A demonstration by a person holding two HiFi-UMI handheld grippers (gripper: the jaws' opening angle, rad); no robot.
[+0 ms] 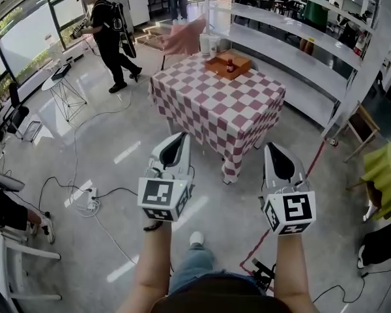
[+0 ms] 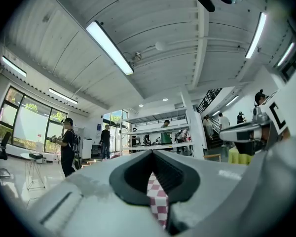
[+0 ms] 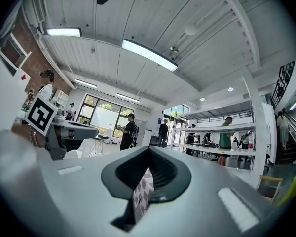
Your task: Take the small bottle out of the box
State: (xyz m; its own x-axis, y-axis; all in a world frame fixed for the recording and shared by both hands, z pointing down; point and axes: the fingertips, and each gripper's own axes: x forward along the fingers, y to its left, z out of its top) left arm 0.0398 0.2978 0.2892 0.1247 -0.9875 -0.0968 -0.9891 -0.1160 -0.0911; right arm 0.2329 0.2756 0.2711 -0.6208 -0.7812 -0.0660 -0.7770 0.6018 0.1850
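Observation:
A small bottle (image 1: pixel 230 64) with a red label stands in a shallow brown box (image 1: pixel 217 62) at the far end of a table under a red-and-white checked cloth (image 1: pixel 215 109). The table is some way ahead of me across the floor. My left gripper (image 1: pixel 180 137) and right gripper (image 1: pixel 272 147) are held side by side in front of me, short of the table, both shut and holding nothing. In the left gripper view (image 2: pixel 152 154) and the right gripper view (image 3: pixel 148 157) the jaws meet, and only a sliver of checked cloth shows between them.
A person in black (image 1: pixel 107 31) stands at the far left beside a small white wire table (image 1: pixel 62 83). White cups (image 1: pixel 208 44) stand behind the box. Long white shelves (image 1: pixel 300 38) run along the right. Cables (image 1: pixel 85 197) lie on the floor at left, and a wooden chair (image 1: pixel 362 126) stands at right.

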